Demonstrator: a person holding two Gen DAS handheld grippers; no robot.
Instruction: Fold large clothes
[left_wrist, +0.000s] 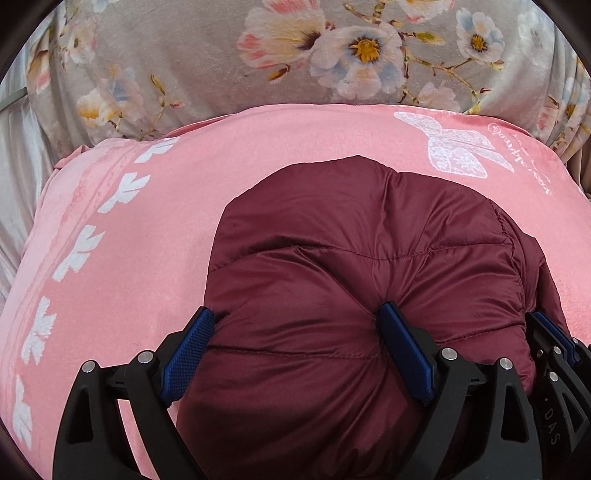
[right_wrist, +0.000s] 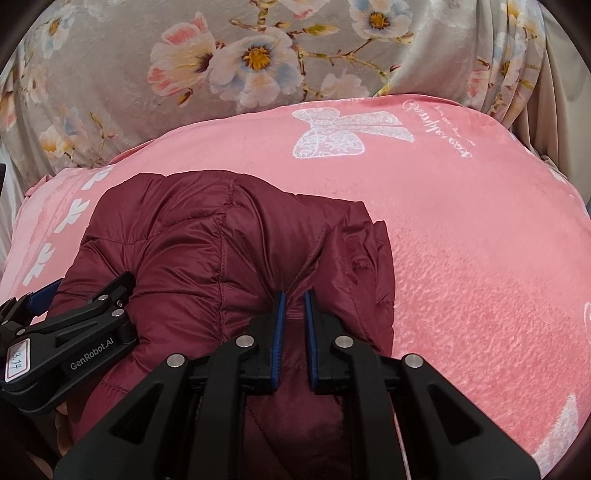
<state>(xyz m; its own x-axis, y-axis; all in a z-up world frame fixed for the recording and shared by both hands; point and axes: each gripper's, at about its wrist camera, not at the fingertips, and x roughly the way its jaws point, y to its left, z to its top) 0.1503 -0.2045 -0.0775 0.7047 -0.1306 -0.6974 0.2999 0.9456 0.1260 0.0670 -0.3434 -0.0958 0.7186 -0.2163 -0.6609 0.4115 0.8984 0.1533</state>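
Item: maroon quilted jacket (left_wrist: 362, 266), a puffy padded garment already gathered into a compact bundle.
Location: lower centre of the left wrist view, lower left of the right wrist view; it lies on the pink blanket (left_wrist: 122, 258), which has white leaf and butterfly prints.
Backdrop: grey floral cover (left_wrist: 184, 55) across the top of both views, beyond the pink blanket.
Left gripper (left_wrist: 295, 328): spread wide, released. One pad sits at the bundle's left edge and the other presses a dent into the top of the padding; the bulge lies between them but is not clenched.
Right gripper (right_wrist: 293, 306): clenched on a pinch of the jacket's maroon fabric, which puckers into the narrow slot between the blue pads.
Relative position: the two tools are close side by side over the near end of the bundle; each appears at the edge of the other's view.
Step in hand (judged): setting down or pressing the last fold, with the left side let go and the right one holding the fold.
Doing it well (judged): keep the pinch steady so the slippery shell does not spring back; press air out of the padding before releasing; regrip a seam or edge, not the bulge.
Risk (judged): loft may push the fold open once released.
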